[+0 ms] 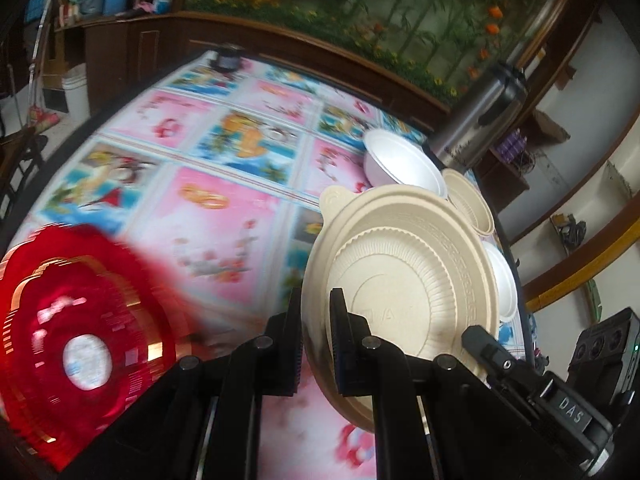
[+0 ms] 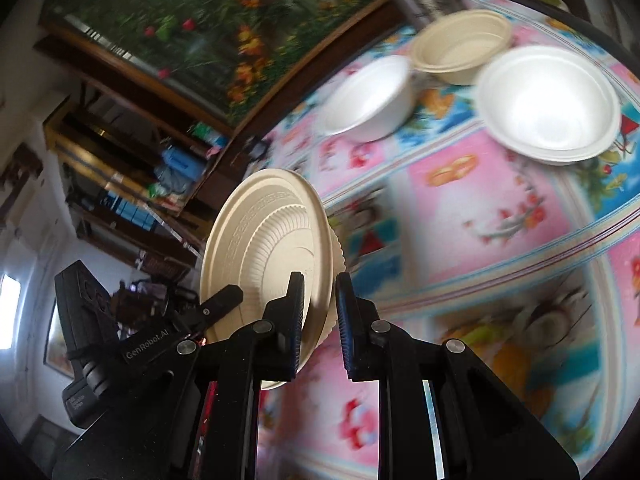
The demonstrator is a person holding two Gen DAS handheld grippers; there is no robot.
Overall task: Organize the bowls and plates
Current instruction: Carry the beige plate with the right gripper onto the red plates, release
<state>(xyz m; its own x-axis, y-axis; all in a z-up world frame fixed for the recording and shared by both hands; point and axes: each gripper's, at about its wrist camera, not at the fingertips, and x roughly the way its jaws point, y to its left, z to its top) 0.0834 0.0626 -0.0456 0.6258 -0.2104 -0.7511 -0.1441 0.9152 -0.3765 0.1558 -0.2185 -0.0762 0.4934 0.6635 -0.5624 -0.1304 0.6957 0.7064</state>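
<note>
Above tabletop [image 1: 224, 216]: beige plate [image 1: 404, 280], tilted, rim pinched by both closed claws, left [image 1: 316, 344] and right [image 2: 320, 320], likely for stacking.

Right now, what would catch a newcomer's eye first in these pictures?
The beige plate held up off the table, its rim pinched by the left hand-held gripper and the right hand-held gripper. Next the shiny red plate at lower left on the bright pink-and-blue tablecloth.

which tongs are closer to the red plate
Left. The left tongs, gripping the beige plate, are just beside the red plate; the right tongs grip that plate's far edge.
</note>
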